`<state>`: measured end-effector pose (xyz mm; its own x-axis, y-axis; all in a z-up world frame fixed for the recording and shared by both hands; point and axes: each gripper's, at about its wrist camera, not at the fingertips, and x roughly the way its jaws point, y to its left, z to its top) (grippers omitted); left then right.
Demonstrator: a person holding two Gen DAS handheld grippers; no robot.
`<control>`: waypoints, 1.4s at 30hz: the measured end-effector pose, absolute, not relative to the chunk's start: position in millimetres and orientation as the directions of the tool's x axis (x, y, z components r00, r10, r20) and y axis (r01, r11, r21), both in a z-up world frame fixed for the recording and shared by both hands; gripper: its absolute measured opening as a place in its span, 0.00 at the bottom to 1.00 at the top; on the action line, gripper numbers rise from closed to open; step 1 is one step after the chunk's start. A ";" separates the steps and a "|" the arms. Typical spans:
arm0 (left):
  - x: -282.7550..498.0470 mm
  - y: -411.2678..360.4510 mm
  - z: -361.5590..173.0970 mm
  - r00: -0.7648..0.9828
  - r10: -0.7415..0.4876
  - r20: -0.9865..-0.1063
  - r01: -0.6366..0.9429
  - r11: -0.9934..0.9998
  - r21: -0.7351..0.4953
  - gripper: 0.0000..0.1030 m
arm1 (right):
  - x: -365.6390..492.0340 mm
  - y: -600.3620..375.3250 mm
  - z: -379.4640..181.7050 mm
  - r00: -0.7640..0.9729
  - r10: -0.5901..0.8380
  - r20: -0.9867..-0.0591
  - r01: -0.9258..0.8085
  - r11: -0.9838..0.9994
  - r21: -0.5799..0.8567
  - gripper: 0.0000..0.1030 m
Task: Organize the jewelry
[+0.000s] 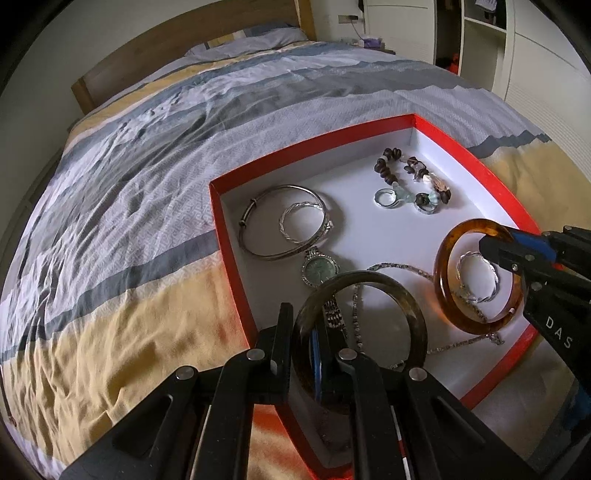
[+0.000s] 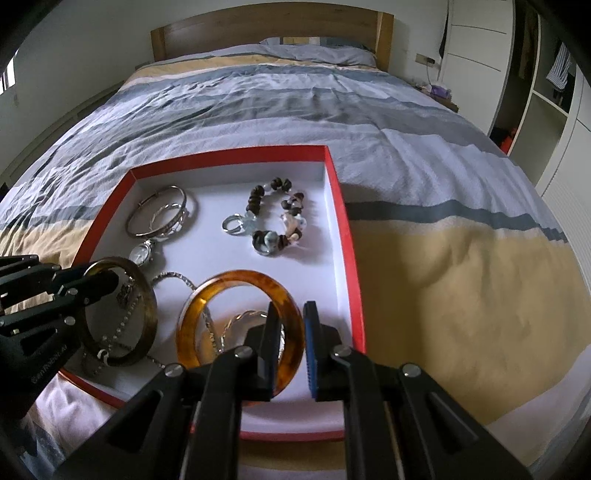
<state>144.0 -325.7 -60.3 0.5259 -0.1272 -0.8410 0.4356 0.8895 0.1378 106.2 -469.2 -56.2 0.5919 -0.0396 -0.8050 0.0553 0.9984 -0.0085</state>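
A red box with a white floor [image 1: 369,229] [image 2: 207,236] lies on the bed and holds jewelry. My left gripper [image 1: 304,332] [image 2: 107,282] is shut on a dark brown bangle [image 1: 391,291] [image 2: 147,306], held above the box's near left part. My right gripper [image 2: 291,332] [image 1: 491,243] is shut on an amber bangle [image 2: 225,280] [image 1: 448,254], held above the box's near right part. On the floor lie a silver bangle [image 1: 258,247] [image 2: 147,225], a thin twisted bracelet [image 1: 295,210], a watch [image 1: 319,271] [image 2: 140,253], a chain [image 1: 399,267], a bead bracelet [image 1: 391,166] [image 2: 273,206] and rings [image 1: 386,197].
The box sits on a striped grey, white and yellow duvet [image 1: 147,184] [image 2: 443,258]. A wooden headboard [image 2: 266,26] stands at the far end. White wardrobes [image 2: 535,92] are at the right.
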 end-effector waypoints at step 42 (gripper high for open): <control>53.7 -215.3 23.8 0.637 -0.174 -0.751 0.307 0.951 0.040 0.78 | 35.6 -397.0 16.4 0.650 -0.008 -0.760 0.074 0.996 0.053 0.42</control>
